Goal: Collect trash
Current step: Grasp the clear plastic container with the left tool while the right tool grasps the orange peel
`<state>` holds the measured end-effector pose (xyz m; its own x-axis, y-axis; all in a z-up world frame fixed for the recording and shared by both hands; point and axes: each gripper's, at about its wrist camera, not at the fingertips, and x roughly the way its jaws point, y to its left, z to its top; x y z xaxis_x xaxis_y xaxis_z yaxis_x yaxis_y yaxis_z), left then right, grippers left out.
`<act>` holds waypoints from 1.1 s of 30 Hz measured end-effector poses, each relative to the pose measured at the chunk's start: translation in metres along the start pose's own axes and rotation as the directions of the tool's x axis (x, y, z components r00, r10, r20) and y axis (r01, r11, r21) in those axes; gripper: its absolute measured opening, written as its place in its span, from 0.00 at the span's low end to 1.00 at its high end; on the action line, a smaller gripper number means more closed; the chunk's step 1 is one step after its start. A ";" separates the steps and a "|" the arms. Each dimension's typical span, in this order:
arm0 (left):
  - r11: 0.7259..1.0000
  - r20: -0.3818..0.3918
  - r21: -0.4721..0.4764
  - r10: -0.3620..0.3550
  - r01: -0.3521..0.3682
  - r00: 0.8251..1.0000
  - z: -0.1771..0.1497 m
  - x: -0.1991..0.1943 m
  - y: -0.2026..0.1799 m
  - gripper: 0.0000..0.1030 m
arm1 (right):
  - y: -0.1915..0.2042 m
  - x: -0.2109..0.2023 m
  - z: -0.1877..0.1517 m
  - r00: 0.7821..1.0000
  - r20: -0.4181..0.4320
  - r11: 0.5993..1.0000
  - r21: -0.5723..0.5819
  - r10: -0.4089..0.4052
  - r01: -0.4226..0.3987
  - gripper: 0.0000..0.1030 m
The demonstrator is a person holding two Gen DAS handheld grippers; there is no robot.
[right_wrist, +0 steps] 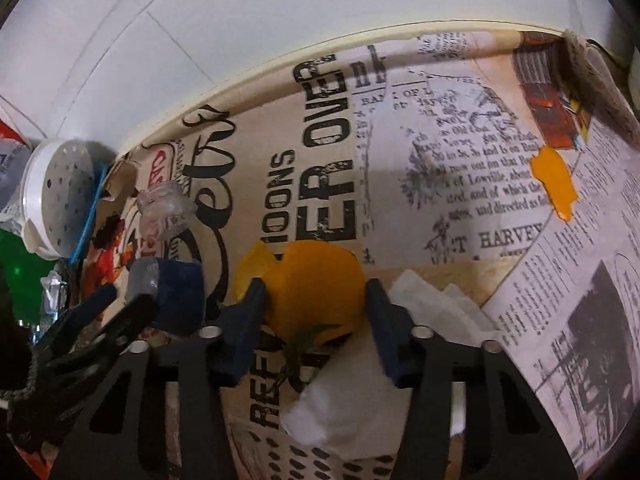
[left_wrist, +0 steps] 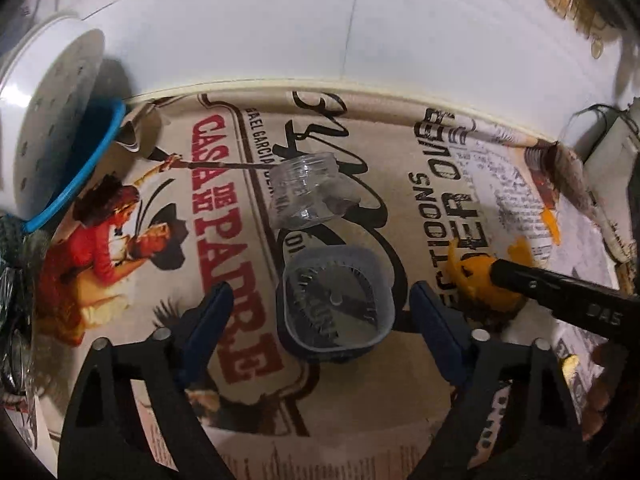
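Note:
A bluish plastic cup lies on its side on the printed tablecloth, mouth toward me, between the open fingers of my left gripper. A clear crushed cup lies just beyond it. In the right wrist view my right gripper has its blue fingers on both sides of a large orange peel. The same peel shows in the left wrist view with the right gripper's black arm on it. A smaller peel piece lies farther right. The blue cup and the clear cup show at left.
A white perforated tub with a blue rim stands at the far left by the white tiled wall. Crumpled white tissue lies under the right gripper. A green object sits at the left edge. More peel bits lie at right.

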<state>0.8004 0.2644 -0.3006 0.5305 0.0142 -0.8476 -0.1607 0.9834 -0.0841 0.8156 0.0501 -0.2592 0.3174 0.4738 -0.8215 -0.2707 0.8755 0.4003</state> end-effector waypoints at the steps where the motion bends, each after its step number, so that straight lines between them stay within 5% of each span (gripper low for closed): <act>1: 1.000 -0.005 0.005 0.003 -0.003 1.000 0.001 0.003 -0.001 0.81 | 0.002 0.000 0.001 1.000 0.002 1.000 -0.010 -0.002 0.002 0.35; 6: 1.000 -0.033 0.007 -0.001 0.001 0.999 0.002 0.013 -0.002 0.59 | 0.011 -0.004 0.003 1.000 0.024 0.999 -0.043 0.001 0.000 0.22; 17: 0.998 0.071 0.056 0.035 -0.040 0.997 -0.005 -0.044 -0.023 0.59 | 0.019 -0.069 -0.004 0.986 0.164 0.997 -0.072 0.042 -0.030 0.18; 22: 0.997 0.070 0.066 -0.050 0.045 0.996 -0.013 -0.082 -0.051 0.59 | 0.008 -0.117 -0.021 0.971 0.233 0.996 -0.082 0.049 -0.031 0.18; 33: 0.999 0.180 -0.025 -0.018 0.023 0.984 -0.086 -0.180 -0.150 0.59 | -0.040 -0.220 -0.083 0.941 0.318 0.981 -0.188 0.113 -0.054 0.18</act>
<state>0.6568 0.0989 -0.1803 0.6742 0.0285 -0.7380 -0.1688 0.9788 -0.1164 0.6813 -0.0976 -0.1280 0.5570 0.5751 -0.5992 -0.4537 0.8150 0.3605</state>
